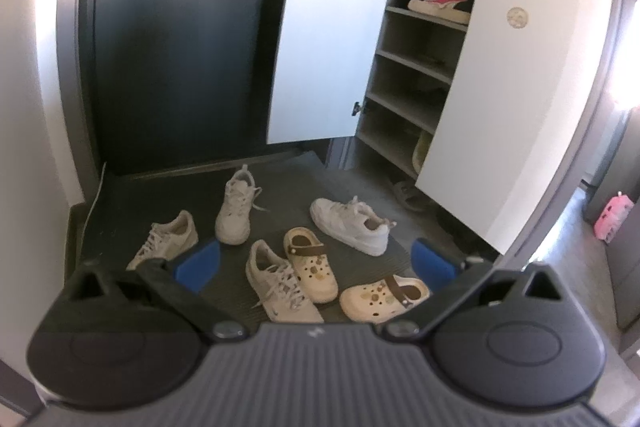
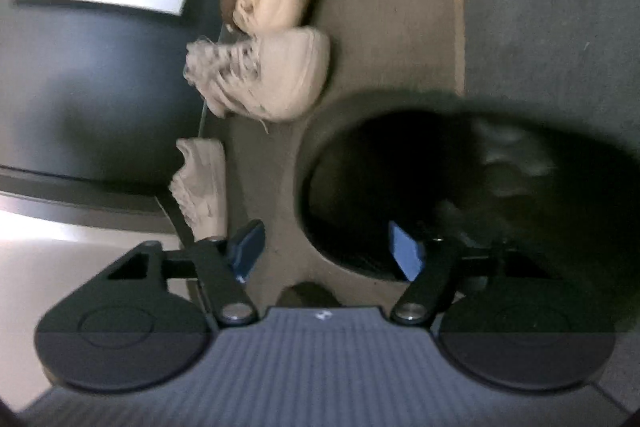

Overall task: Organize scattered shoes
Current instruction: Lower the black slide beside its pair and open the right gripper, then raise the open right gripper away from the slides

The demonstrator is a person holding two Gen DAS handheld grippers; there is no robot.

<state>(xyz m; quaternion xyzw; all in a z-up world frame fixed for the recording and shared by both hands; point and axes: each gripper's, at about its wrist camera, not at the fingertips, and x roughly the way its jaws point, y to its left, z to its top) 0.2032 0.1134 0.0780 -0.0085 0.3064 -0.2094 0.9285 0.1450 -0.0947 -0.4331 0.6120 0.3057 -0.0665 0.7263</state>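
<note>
1. The left gripper point(image 1: 316, 259) hangs with its blue-padded fingers point(image 1: 200, 263) spread wide and nothing between them; it looks down over the shoes on the dark ribbed floor mat point(image 1: 280, 179)
2. The right gripper point(image 2: 326, 251) has its blue pads point(image 2: 406, 253) parted about midway and empty; its view is rolled sideways and blurred; a large dark blurred shape point(image 2: 460, 187) sits at its 2 o'clock, and I cannot tell what it is
3. Just ahead of the left fingers, at 12 o'clock, lie a cream perforated foam clog with a brown strap point(image 1: 310, 269) and a pale laced sneaker point(image 1: 280, 287), side by side and nearly touching; the clog's mate point(image 1: 384, 297) lies at 2 o'clock
4. Further out: a white laced trainer point(image 1: 236, 207) at 11 o'clock, a white low-top sneaker point(image 1: 352, 225) at 1 o'clock, a beige sneaker point(image 1: 168, 239) at 10 o'clock partly behind the left pad
5. Beyond them, at 1 o'clock, stands the grey shelved shoe cabinet point(image 1: 416, 59) with both white doors open; a white and red sneaker point(image 1: 440, 5) sits on its top shelf
6. Handling, as I judge it: the clogs are light, springy foam, smooth enough to slip; pinch the heel rim or side wall; the sneakers are soft on top with a stiffer heel, so take the heel collar; loose laces may snag
</note>
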